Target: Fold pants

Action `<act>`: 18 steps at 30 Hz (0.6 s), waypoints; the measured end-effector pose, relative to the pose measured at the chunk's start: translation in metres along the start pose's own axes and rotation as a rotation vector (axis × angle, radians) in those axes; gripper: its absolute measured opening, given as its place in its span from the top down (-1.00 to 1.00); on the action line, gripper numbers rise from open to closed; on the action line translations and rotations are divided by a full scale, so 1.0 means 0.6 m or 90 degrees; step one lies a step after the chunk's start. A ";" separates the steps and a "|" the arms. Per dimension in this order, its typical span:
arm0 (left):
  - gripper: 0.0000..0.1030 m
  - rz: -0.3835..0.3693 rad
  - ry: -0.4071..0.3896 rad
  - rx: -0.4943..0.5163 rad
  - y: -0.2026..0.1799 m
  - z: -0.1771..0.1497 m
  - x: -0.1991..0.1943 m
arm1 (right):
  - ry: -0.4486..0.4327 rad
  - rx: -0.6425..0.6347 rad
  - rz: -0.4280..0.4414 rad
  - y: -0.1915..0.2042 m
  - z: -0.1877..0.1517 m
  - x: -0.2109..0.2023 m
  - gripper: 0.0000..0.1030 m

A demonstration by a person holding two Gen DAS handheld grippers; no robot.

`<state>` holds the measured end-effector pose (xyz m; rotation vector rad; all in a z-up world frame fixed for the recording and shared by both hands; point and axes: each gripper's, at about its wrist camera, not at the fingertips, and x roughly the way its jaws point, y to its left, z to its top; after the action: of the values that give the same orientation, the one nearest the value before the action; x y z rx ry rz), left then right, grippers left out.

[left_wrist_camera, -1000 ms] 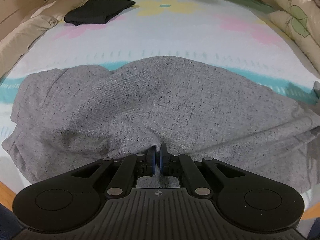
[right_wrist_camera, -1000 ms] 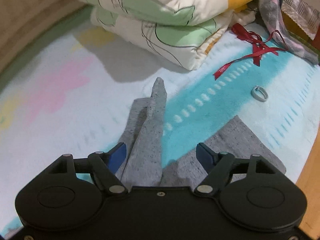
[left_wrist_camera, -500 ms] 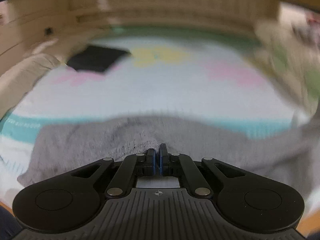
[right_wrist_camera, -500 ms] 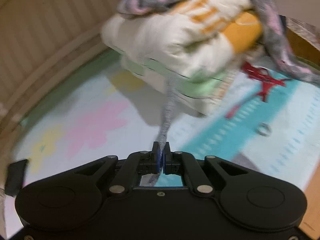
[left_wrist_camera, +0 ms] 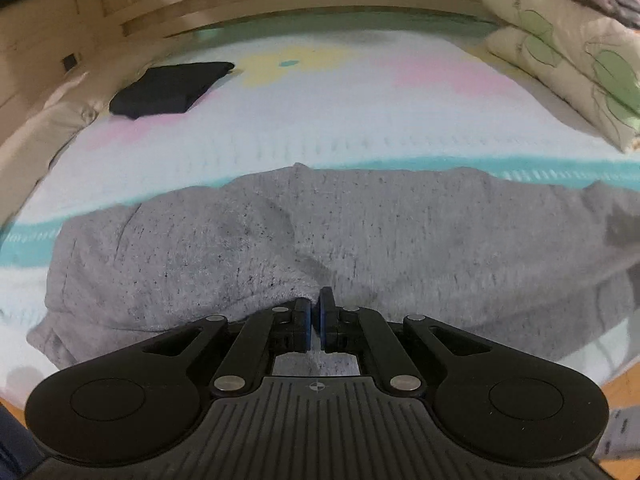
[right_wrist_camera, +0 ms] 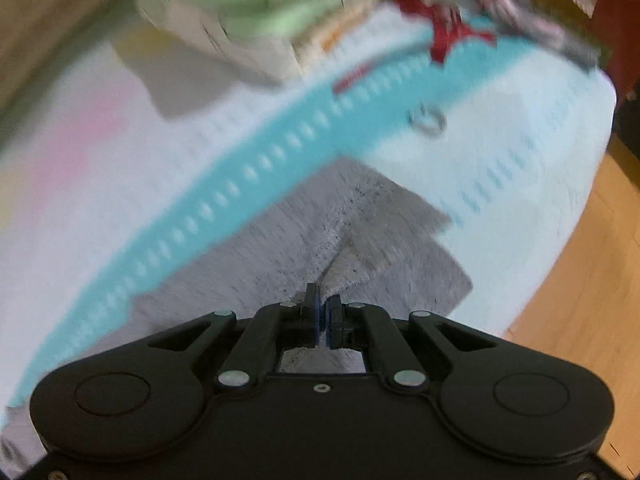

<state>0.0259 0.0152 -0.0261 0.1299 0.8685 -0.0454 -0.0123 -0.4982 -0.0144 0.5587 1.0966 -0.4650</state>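
No legible text, labels or numbers in either view; the red ribbon [right_wrist_camera: 446,36] is too blurred to read any print.

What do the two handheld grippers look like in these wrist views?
The left gripper and right gripper match: matte black plastic bodies, two round lobes with circular recesses, angled linkage arms with silver pivot pins, and narrow black fingers faced with blue pads. The left body has a ribbed top with a small crosshair mark; the right body is smooth. No cables or sleeves show.
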 end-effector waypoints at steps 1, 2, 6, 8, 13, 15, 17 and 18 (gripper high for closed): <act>0.93 -0.003 0.013 0.004 -0.001 -0.004 0.007 | -0.005 0.002 0.002 -0.006 -0.001 -0.008 0.87; 0.93 -0.005 0.035 0.007 0.001 -0.003 0.024 | 0.005 0.008 -0.007 -0.007 0.004 -0.004 0.87; 0.92 -0.005 0.097 0.008 0.001 -0.015 0.063 | 0.114 0.036 -0.055 -0.030 -0.009 0.057 0.87; 0.92 -0.007 0.096 0.004 0.002 -0.008 0.061 | 0.132 0.045 -0.066 -0.038 -0.016 0.079 0.87; 0.90 -0.007 0.103 0.009 0.004 -0.013 0.058 | 0.126 0.022 -0.086 -0.021 -0.019 0.078 0.86; 0.86 0.000 0.104 0.020 0.004 -0.026 0.052 | 0.132 0.019 -0.102 -0.016 -0.018 0.083 0.72; 0.84 0.002 0.098 0.030 0.001 -0.027 0.047 | 0.141 0.023 -0.139 -0.018 -0.019 0.087 0.15; 0.84 0.003 0.096 0.034 -0.002 -0.027 0.045 | 0.135 0.028 -0.163 -0.019 -0.020 0.083 -0.11</act>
<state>0.0306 0.0166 -0.0571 0.1883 1.0182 -0.0546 -0.0083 -0.5034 -0.0666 0.5162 1.3719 -0.6652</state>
